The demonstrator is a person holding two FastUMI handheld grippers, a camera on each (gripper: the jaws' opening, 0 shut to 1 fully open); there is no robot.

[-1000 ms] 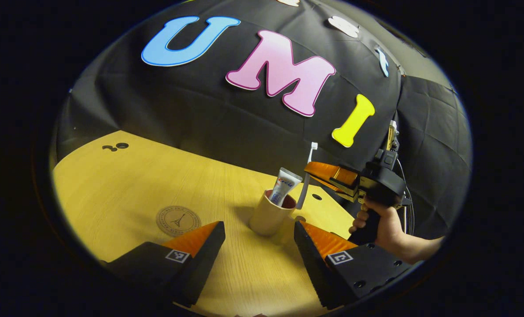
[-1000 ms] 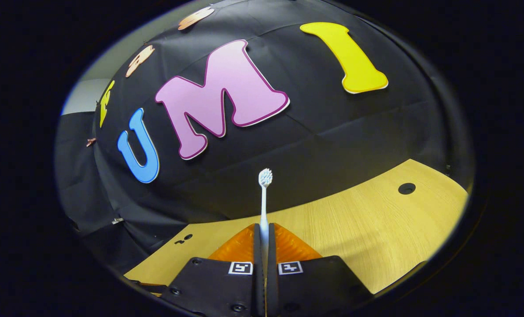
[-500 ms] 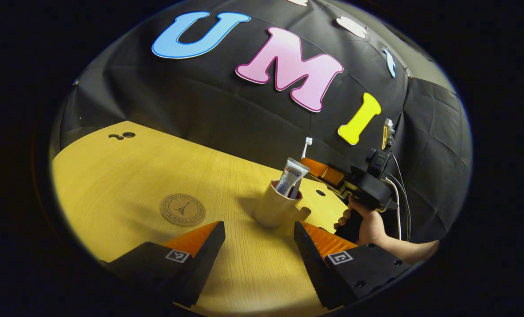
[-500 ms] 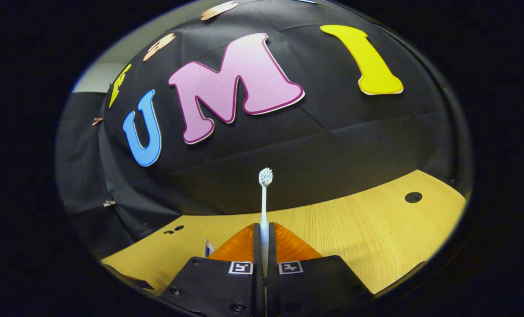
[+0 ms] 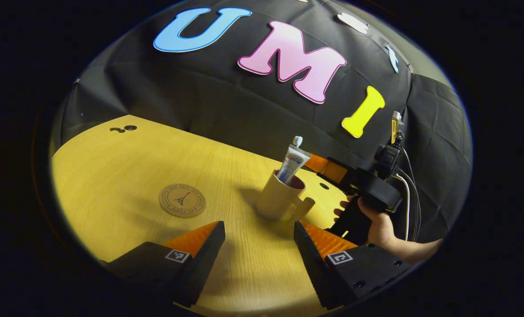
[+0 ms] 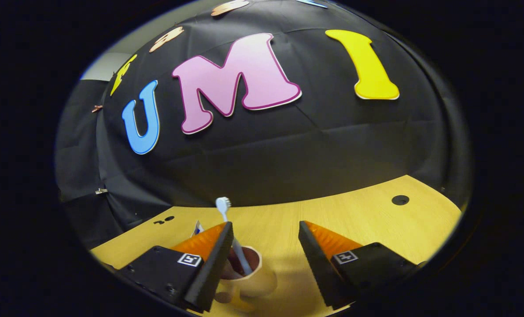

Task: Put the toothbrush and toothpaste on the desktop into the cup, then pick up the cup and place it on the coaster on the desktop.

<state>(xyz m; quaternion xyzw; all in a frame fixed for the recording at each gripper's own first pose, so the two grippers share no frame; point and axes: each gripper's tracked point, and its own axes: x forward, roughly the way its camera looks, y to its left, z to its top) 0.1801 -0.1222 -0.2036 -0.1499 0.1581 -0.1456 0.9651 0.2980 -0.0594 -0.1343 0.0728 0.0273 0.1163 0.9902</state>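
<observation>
- Beige cup (image 5: 282, 200) stands on the desk (image 5: 125, 167), holding the toothpaste tube (image 5: 292, 162) and white toothbrush (image 6: 232, 233).
- Right tongs (image 6: 265, 255) gape wide above the cup.
- Left tongs (image 5: 258, 255) wide, holding nothing.
- Coaster (image 5: 182, 200) lies bare nearby.

Dim, sharp, strong fisheye distortion
</observation>
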